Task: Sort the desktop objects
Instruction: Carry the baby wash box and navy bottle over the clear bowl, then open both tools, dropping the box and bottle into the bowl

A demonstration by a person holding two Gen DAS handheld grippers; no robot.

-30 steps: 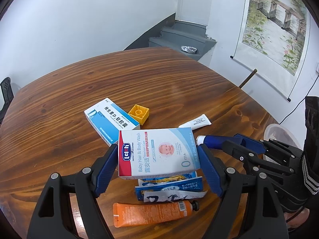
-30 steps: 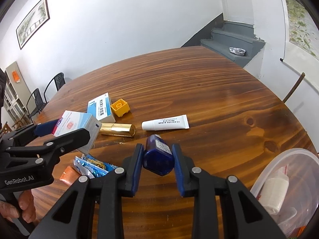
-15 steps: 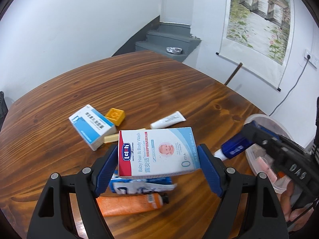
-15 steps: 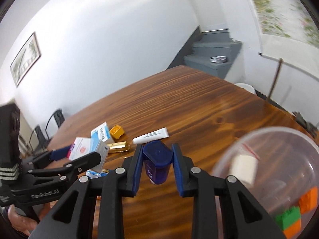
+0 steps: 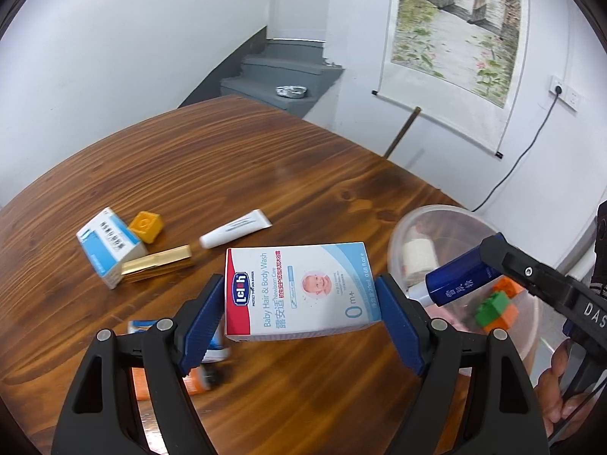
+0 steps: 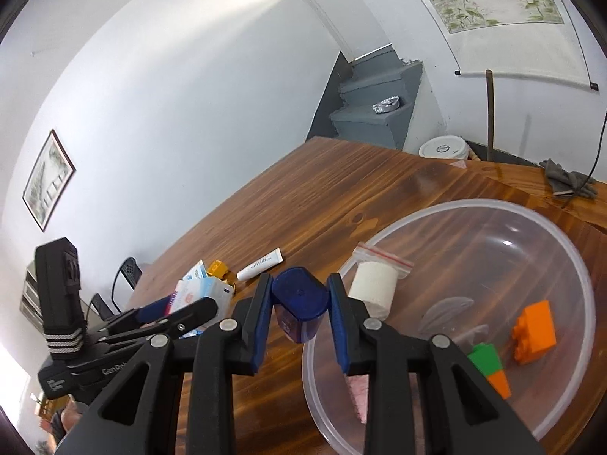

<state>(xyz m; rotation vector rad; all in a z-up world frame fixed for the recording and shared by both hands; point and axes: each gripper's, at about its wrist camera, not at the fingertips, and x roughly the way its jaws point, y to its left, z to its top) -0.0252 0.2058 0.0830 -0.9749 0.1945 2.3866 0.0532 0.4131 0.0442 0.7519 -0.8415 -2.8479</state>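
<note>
- Left gripper (image 5: 301,313), low centre of its view: fingers clamped on the ends of a white-and-blue baby wash box (image 5: 299,292), held above the wooden table (image 5: 227,159).
- Right gripper (image 6: 299,316), lower centre of its view: fingers pinching a dark blue tube (image 6: 299,309) at the left rim of the clear plastic bowl (image 6: 493,206).
- Bowl contents: bagged white roll (image 6: 373,288), orange brick (image 6: 535,331), green brick (image 6: 485,356).
- Left of frame, on the table: white tube (image 5: 235,228), gold bar (image 5: 157,264), yellow block (image 5: 146,225), blue-white carton (image 5: 108,244).
</note>
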